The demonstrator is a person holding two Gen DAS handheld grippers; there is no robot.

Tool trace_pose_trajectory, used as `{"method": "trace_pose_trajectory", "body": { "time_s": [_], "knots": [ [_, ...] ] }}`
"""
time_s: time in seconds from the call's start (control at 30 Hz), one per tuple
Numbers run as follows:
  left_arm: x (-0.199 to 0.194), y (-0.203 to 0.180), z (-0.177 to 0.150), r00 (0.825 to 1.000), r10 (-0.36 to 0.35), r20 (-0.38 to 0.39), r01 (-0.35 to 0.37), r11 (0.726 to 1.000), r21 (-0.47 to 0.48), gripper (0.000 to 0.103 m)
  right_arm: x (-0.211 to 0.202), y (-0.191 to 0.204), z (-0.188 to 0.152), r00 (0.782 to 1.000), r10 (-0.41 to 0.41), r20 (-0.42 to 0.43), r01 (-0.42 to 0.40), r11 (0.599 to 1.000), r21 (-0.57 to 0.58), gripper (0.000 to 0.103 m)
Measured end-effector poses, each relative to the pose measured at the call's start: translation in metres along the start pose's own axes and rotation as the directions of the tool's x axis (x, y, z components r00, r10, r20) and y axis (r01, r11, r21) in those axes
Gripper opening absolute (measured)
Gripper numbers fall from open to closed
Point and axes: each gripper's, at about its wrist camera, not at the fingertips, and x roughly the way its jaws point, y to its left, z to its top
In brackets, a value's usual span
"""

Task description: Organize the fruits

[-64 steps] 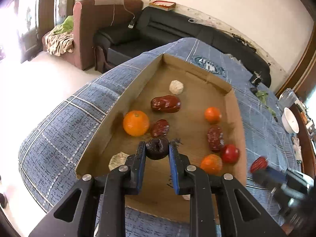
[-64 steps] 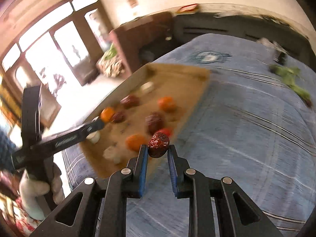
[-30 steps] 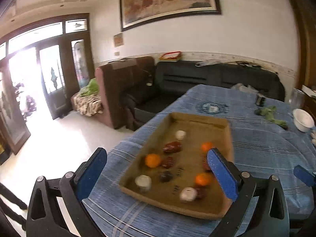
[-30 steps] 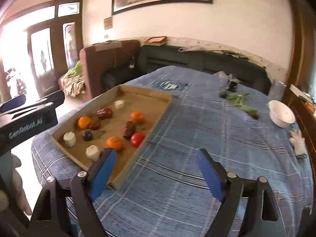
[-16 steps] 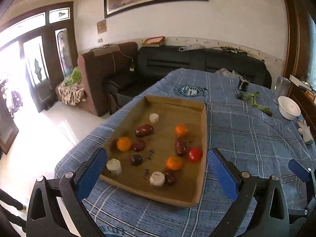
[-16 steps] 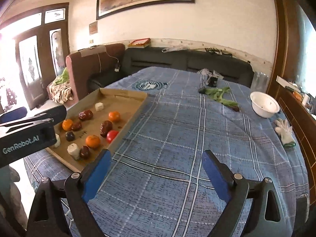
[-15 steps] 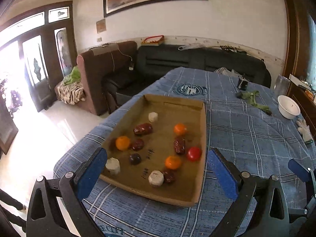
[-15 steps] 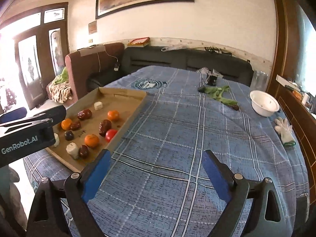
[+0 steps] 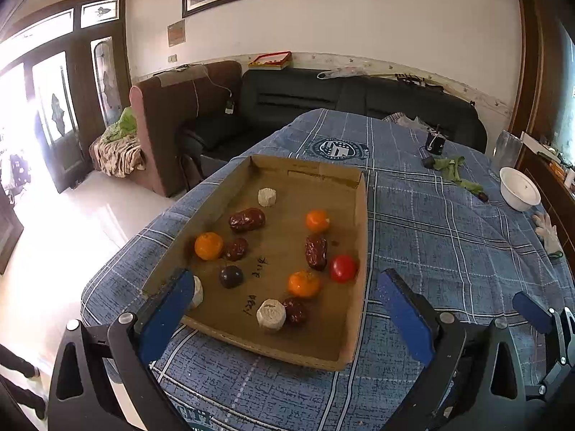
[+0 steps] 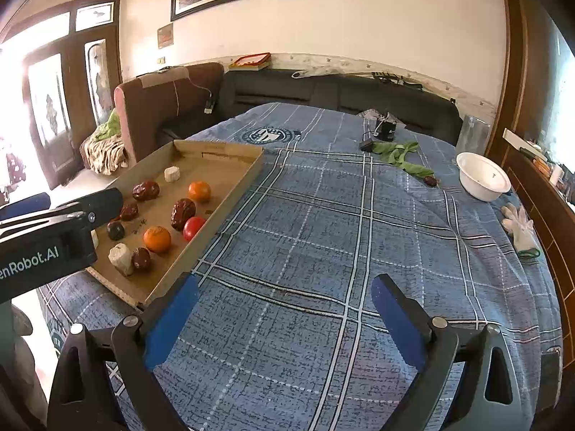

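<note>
— Left gripper (image 9: pixel 287 309): condition?
— Jaws spread wide, blue pads (image 9: pixel 165 314) facing each other, nothing held between them. Held raised and level.
— Right gripper (image 10: pixel 284 318)?
— Likewise wide apart and empty, blue pads (image 10: pixel 397 323) clear. It sits to the right of the left unit, both pointing forward.

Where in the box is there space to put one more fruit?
The brown cardboard tray has bare floor at its far end, beyond the white chunk, and at its near right corner, past the red tomato. The middle and near left are crowded.
</note>
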Motion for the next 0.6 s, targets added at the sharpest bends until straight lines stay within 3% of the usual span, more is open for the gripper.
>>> {"method": "trace_pose_trajectory", "body": {
  "time_s": [0.6],
  "knots": [
    [-0.012, 0.002, -0.002, 0.999, -0.025, 0.023, 0.025, 1.0, -0.007, 0.102, -0.002, 0.003, -0.001, 1.0, -0.002, -0.024, 0.002, 1.0, 0.004, 0.102]
  ]
}}
